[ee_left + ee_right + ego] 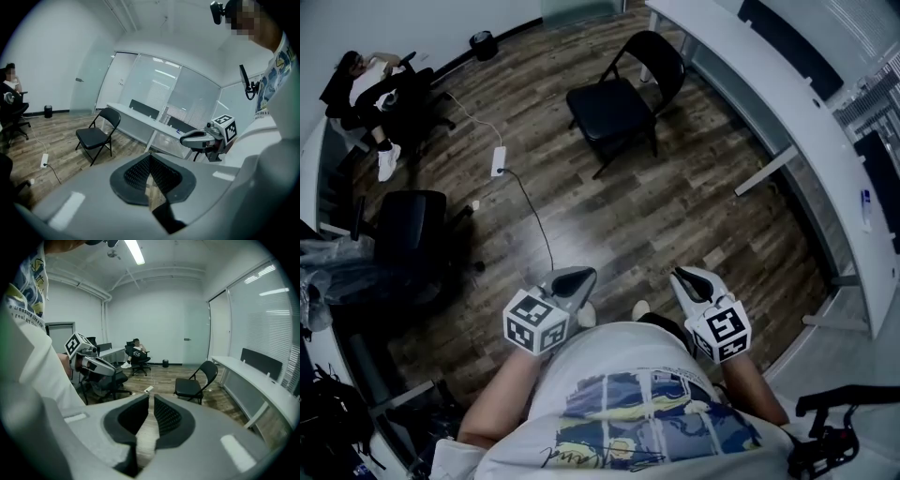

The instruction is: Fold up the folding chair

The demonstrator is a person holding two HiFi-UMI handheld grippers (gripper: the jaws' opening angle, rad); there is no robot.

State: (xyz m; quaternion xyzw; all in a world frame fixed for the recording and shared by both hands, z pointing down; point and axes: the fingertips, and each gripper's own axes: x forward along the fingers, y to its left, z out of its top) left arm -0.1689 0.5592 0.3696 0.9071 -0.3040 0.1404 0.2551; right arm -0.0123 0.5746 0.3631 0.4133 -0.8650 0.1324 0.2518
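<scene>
Black folding chair (609, 111), unfolded, standing upright, apparently padded

Black folding chair (623, 98) stands unfolded beside the long desk.

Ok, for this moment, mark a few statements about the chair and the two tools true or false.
1. The chair stands unfolded on the floor. True.
2. The left tool grips the chair. False: it is shut on nothing, well apart from the chair.
3. The right tool has a slight gap between its jaws, with nothing in it. True.
4. The chair lies on the desk. False: it stands beside the desk.
5. A person sits in the far corner. True.
</scene>
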